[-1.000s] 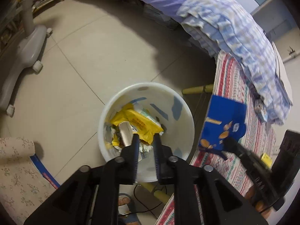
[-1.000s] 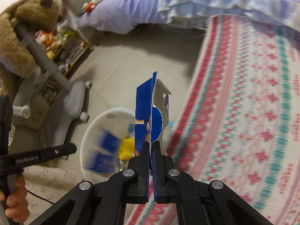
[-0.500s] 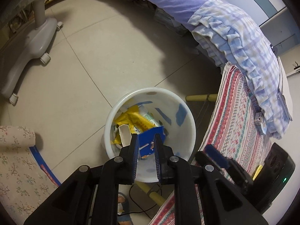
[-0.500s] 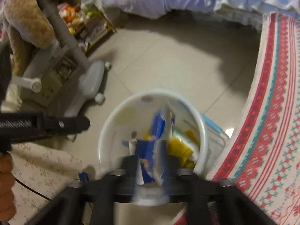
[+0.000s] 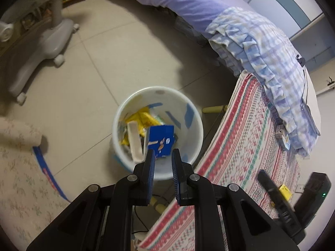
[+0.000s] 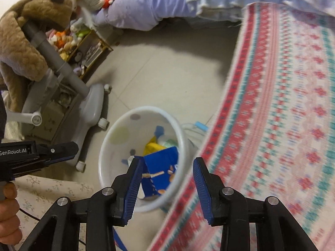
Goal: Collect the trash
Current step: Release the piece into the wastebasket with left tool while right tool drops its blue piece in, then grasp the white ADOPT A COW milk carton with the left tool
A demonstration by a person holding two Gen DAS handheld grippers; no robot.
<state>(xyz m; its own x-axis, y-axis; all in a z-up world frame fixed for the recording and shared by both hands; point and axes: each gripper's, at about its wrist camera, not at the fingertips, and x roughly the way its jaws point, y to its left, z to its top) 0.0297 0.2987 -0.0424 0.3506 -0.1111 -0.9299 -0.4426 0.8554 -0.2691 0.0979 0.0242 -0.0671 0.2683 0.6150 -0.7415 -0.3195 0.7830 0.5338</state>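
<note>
Your right gripper (image 6: 165,179) stands open, the blue box (image 6: 161,171) in the bin (image 6: 108,146); your left gripper (image 5: 162,165), slightly parted, holds nothing, so lift clear.

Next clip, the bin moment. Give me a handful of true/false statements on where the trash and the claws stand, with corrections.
1. The blue box lies inside the white bin. True.
2. The right claw is clamped on the blue box. False: its jaws stand apart with nothing between the pads; the box sits below in the bin.
3. The bin stands on the tiled floor beside the patterned cloth. True.
4. The bin holds only the blue box. False: yellow wrappers and a pale strip of trash lie in it too.
5. The left claw holds a yellow wrapper. False: nothing sits between its pads, which stand a narrow gap apart.
</note>
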